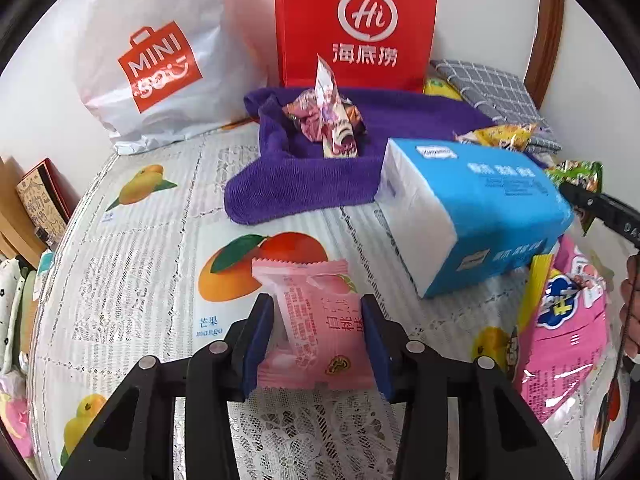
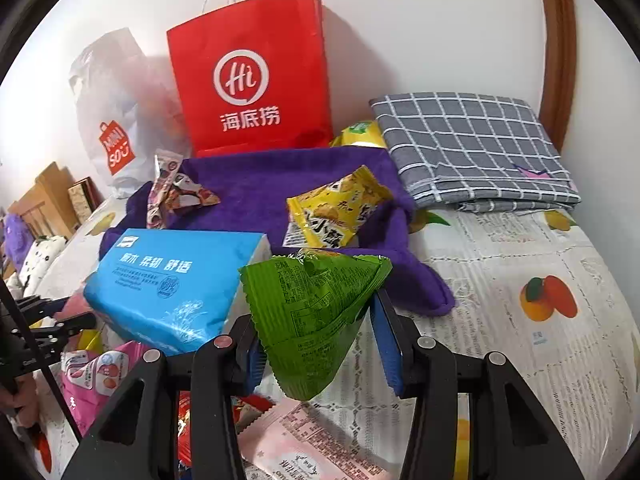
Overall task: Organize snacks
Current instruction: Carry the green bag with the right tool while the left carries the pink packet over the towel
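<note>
Left wrist view: the left gripper (image 1: 318,320) has a pink snack packet (image 1: 316,328) squeezed between its two blue pads, jaws narrowed onto the packet's sides, packet lifted above the fruit-print tablecloth (image 1: 140,240). Ahead lies a purple towel (image 1: 320,168) with a small pile of wrapped candies (image 1: 328,120) on it. A blue tissue pack (image 1: 476,208) sits to the right of the towel, touching its edge. Behind the towel stand a red paper bag (image 1: 356,24) and a white plastic bag (image 1: 152,60) against the wall. At the right edge, a large pink snack bag (image 1: 560,336) lies just beside the tissue pack, and the other gripper's tip shows there with a green wrapper.

Right wrist view: the right gripper (image 2: 316,320) clamps a green snack packet (image 2: 312,312); jaws are close together with the crumpled packet pinched between the pads, held off the table. A yellow snack packet (image 2: 336,212) lies on the purple towel just beyond it. The blue tissue pack is to the left, near the green packet. A folded grey checked cloth (image 2: 472,148) lies at the back right, apart from the towel. The red bag stands behind.
</note>
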`<state>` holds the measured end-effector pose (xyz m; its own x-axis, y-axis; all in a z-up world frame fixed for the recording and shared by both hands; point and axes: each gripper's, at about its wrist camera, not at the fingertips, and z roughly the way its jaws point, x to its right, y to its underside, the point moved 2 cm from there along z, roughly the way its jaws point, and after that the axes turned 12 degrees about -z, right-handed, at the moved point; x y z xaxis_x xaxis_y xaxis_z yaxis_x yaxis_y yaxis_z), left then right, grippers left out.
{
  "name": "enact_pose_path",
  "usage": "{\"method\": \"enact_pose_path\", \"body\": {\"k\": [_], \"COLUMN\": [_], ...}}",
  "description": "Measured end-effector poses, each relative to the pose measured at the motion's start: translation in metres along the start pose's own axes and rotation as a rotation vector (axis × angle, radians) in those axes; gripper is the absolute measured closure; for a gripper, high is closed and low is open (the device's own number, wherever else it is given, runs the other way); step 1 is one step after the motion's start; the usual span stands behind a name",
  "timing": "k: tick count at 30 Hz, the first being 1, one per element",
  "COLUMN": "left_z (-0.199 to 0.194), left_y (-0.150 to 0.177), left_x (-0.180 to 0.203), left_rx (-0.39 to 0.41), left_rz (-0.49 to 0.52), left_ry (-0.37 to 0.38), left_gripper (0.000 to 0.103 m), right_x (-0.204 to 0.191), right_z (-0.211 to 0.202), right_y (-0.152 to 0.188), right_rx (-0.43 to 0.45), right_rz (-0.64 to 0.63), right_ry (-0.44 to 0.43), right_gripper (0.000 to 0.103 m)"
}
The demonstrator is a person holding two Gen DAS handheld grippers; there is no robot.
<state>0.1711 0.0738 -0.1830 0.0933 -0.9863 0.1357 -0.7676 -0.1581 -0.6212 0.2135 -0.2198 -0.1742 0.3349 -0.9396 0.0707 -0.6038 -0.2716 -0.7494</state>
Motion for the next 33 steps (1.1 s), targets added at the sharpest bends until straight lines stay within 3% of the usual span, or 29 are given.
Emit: {"method": "enact_pose_path", "body": {"k": [11,17,27,33], "left_z": [-0.024,-0.044,-0.066,-0.066], "left_y": [-0.014,-0.034,-0.07,-0.087], "left_x": [-0.004,0.007,0.042,0.052], "left_rx": [0.061,0.098,0.16,0.19], "left_rz": [-0.08,-0.082,-0.082,-0.085], "left_ry": [0.104,0.126,0.15,0.136], "left_gripper": [0.062,0.062,0.062,0.062], "right_x": [-0.001,-0.005,-0.013,-0.017], "right_z": [-0.019,-0.03,-0.071,-0.074], "right_y": [-0.011,-0.028,-0.083,-0.097], "right_rx": [0.105,0.109,0.233,0.234], "right_rz": [0.029,0.055,0.033,-0.001], "right_ry": [-0.098,-0.086,-0.082,-0.06], "right_gripper": [0.056,0.057,0.057,0.057]}}
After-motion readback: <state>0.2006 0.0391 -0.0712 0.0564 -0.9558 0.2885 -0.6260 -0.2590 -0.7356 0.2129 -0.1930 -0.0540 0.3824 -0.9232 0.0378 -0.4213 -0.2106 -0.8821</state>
